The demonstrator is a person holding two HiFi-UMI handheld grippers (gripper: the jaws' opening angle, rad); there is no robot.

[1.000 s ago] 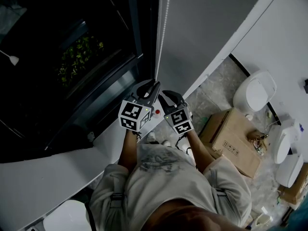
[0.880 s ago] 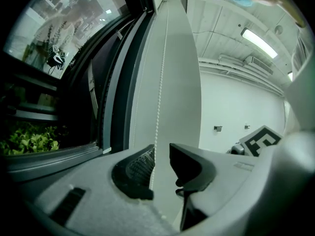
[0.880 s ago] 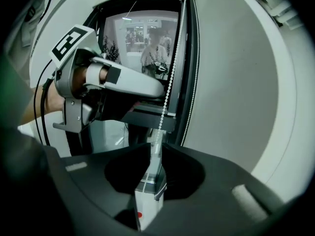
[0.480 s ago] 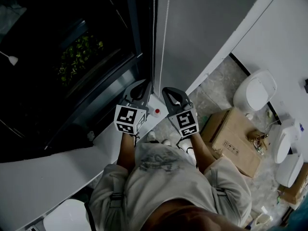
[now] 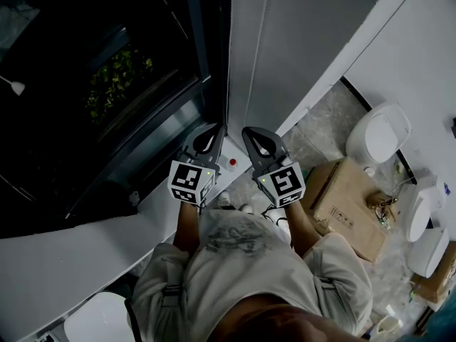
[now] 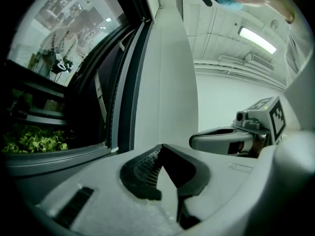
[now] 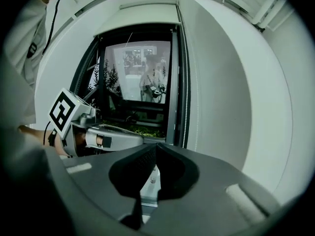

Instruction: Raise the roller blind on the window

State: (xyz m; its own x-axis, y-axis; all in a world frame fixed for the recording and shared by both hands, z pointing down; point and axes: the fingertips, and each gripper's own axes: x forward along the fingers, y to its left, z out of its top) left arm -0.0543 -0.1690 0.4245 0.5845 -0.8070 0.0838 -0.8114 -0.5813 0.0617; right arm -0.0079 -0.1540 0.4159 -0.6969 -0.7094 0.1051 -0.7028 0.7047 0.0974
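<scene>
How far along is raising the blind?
Done: the window glass in view is already uncovered, so the blind, itself not clearly visible, seems mostly up. In hand: the left gripper has just closed its jaws on the pull cord; the right gripper, jaws together, is alongside. Left: probably more pulls.

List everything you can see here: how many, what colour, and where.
window: one, dark glass, upper left.
plants: one clump, green, behind the glass.
roller blind: one, pale, across the window's top.
bead cord: two strands, pale, hanging beside the window frame.
sill: one, white, below the window.
small button: one, red, on the sill between the grippers.
cardboard box: one, brown, floor at right.
rounded fixtures: three, white, floor beside the box.
person's shirt: one, pale, bottom centre.
left gripper: one, grey, jaws just closed on the bead cord.
right gripper: one, grey, jaws together, beside the left gripper.
</scene>
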